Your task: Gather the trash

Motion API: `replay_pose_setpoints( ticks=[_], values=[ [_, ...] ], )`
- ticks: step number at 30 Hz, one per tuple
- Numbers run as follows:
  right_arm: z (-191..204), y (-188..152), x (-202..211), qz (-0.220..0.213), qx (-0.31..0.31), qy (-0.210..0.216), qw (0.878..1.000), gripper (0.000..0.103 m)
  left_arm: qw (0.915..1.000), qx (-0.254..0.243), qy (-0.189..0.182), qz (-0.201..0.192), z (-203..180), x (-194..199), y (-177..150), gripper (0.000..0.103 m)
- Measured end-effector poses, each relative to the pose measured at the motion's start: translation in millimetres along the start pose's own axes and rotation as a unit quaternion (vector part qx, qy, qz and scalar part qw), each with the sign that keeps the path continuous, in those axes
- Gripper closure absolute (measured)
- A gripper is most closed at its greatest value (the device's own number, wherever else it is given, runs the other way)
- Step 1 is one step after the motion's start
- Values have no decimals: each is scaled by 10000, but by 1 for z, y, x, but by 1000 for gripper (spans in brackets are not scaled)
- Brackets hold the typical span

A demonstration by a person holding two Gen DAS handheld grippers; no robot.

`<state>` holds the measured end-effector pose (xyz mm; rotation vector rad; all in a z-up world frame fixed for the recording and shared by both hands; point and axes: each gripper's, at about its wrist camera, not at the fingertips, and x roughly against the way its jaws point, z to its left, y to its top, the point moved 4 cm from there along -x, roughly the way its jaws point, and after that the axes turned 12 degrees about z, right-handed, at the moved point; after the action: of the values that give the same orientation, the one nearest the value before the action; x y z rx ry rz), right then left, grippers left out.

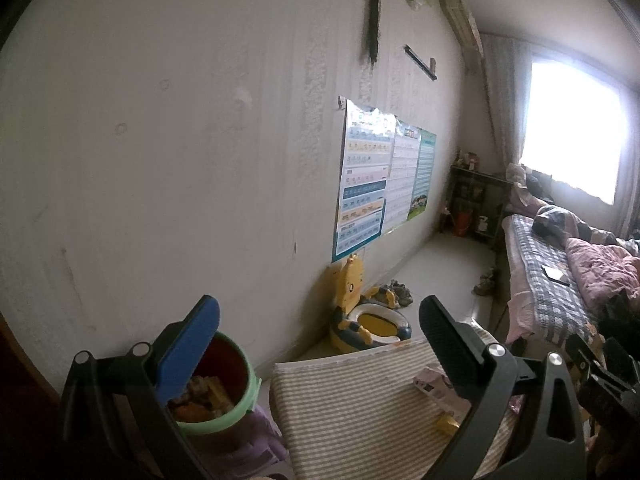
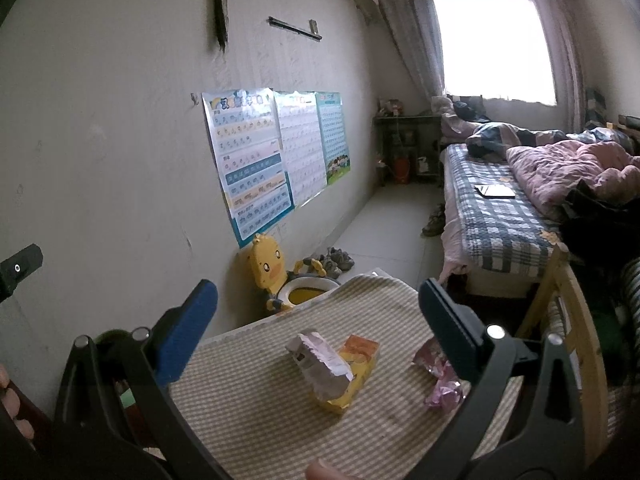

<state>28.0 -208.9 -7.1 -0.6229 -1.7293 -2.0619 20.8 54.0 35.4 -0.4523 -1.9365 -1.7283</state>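
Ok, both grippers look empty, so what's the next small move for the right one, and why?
Probably lower the open right gripper onto the silver wrapper lying on the yellow packet. It sits centred between the fingers on the striped table, nothing is held, and the green bin waits beside the table.

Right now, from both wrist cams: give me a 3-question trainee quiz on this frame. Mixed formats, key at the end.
1. True or false: the left gripper is shut on a wrapper.
2. Multiple choice: the silver-purple wrapper lies on A) the floor B) the yellow-orange packet C) the bed.
3. Fill in: the green-rimmed bin stands to the ____ of the striped table in the left wrist view.

Key: 1 false; 2 B; 3 left.
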Motion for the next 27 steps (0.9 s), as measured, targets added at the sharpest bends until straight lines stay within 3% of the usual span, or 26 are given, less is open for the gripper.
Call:
replay_pose_setpoints(
  ticks=[27],
  values=[
    [4,-4,-4,142,252,105,9995,4,9999,39,86,107,6,-5,-2,8]
  ],
)
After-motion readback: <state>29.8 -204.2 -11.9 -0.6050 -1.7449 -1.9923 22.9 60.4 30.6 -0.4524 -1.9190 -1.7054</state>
